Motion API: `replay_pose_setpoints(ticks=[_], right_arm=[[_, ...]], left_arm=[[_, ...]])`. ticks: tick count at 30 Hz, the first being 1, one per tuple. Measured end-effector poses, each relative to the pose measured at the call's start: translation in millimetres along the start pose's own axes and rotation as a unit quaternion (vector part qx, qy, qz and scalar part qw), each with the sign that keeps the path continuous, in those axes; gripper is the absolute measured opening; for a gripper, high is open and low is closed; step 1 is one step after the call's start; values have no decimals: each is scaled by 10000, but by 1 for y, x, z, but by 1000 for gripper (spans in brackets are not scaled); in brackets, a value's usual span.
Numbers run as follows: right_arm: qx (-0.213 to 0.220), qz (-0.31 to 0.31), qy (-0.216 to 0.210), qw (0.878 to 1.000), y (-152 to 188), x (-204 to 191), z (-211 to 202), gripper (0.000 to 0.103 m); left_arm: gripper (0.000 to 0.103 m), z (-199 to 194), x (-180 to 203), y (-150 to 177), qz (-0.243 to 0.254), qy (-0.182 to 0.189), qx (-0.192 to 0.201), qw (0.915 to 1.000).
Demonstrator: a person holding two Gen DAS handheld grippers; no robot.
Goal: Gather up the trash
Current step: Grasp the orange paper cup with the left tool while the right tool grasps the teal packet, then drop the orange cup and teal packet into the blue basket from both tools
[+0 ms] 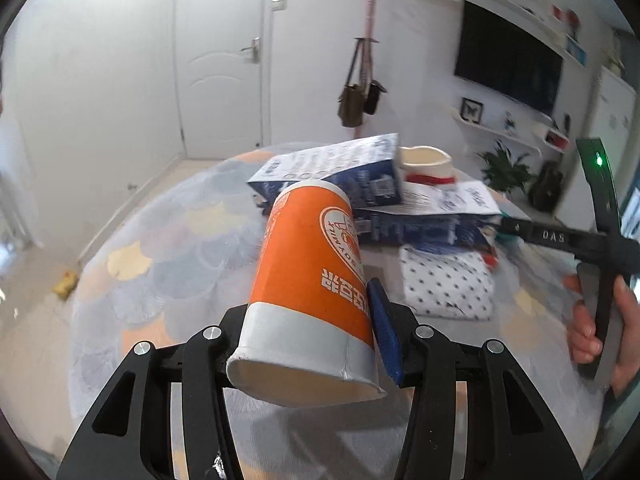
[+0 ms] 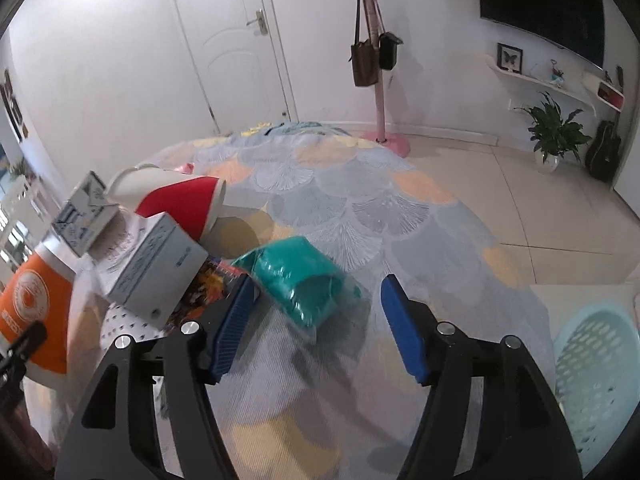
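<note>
An orange and white paper cup [image 1: 308, 272] sits tilted between the fingers of my left gripper [image 1: 308, 320], lifted off the patterned tablecloth [image 1: 180, 248]. The gripper is shut on it: the right blue pad [image 1: 384, 328] presses its side, and the left pad is hidden behind the cup. The same cup [image 2: 32, 300] shows at the left edge of the right wrist view. My right gripper [image 2: 316, 304] stands open over a crumpled teal wrapper [image 2: 300, 280] lying on the cloth; the wrapper lies between and just ahead of the blue pads, which do not press it.
Blue and white cartons [image 1: 332, 176], a red and white cup [image 2: 180, 196], a polka-dot pack [image 1: 444, 284] and a colourful wrapper [image 2: 204, 296] are piled on the table. A pale green basket [image 2: 592, 380] stands low at the right. A hand [image 1: 588, 332] holds the right device.
</note>
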State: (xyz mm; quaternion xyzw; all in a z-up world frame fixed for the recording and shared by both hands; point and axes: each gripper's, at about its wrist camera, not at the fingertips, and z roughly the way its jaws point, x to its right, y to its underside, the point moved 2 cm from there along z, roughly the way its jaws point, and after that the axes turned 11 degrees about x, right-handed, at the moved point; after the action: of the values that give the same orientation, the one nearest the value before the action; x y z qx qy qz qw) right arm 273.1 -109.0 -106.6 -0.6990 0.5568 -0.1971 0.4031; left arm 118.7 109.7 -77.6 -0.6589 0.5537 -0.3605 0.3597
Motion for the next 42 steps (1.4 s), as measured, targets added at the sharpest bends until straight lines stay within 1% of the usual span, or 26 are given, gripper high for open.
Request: replay_pose_setpoints(ticks=[2, 3, 4, 6, 9, 12, 15, 18, 20, 23, 24, 25, 29, 31, 32, 34, 35, 38, 42], right_arm=[[-192, -12, 1, 9998, -1, 1, 11, 62], [-244, -18, 30, 9997, -1, 1, 14, 62], [-261, -31, 5, 9997, -1, 0, 15, 59], [-246, -47, -84, 9997, 0, -1, 15, 38], [-139, -69, -60, 9999, 2, -3, 9, 36], [99, 8, -39, 9999, 2, 1, -3, 36], [208, 293, -21, 9994, 4, 15, -17, 35], [376, 521, 146, 9978, 8, 35, -42, 35], [539, 689, 283, 9958, 11, 54, -67, 35], [695, 810, 649, 9922, 15, 83, -99, 35], [762, 884, 766, 9902, 18, 96, -112, 35], [792, 926, 836, 9890, 20, 104, -119, 35], [847, 1025, 1335, 9821, 33, 143, -150, 35], [802, 1120, 1545, 9783, 43, 162, -161, 35], [773, 1182, 1614, 9767, 48, 171, -164, 35], [690, 1337, 1724, 9735, 61, 189, -172, 35], [649, 1397, 1782, 9719, 67, 197, -174, 35], [539, 1604, 1929, 9665, 85, 220, -179, 35], [416, 1870, 2043, 9600, 103, 244, -180, 36]], left_arm=[[48, -1, -3, 6, -114, 49, -48, 9999], [48, -2, -2, 8, -80, 34, -90, 9999], [48, -4, 0, 9, -47, 47, -43, 10000], [48, -3, 5, 9, 51, 61, -44, 10000], [48, -4, 4, 10, 87, 54, -57, 9999], [47, -6, 4, 9, 35, 79, -36, 10000], [47, -12, 14, 3, -1, 224, 25, 9997], [47, -24, 32, -6, 83, 397, 171, 9990], [47, -31, 47, -13, 137, 566, 267, 9979], [47, -38, 82, -24, 229, 909, 381, 9949], [47, -40, 100, -29, 268, 1073, 420, 9930], [47, -40, 111, -33, 301, 1155, 440, 9919], [47, -40, 170, -40, 534, 1601, 492, 9844], [47, -32, 205, -38, 693, 1869, 333, 9794], [47, -28, 218, -36, 715, 1959, 260, 9777], [47, -15, 251, -30, 715, 2275, 45, 9711], [47, -11, 259, -27, 719, 2348, -9, 9694], [47, 2, 302, -16, 828, 2628, -197, 9611], [48, 16, 338, 2, 1036, 2740, -354, 9555]])
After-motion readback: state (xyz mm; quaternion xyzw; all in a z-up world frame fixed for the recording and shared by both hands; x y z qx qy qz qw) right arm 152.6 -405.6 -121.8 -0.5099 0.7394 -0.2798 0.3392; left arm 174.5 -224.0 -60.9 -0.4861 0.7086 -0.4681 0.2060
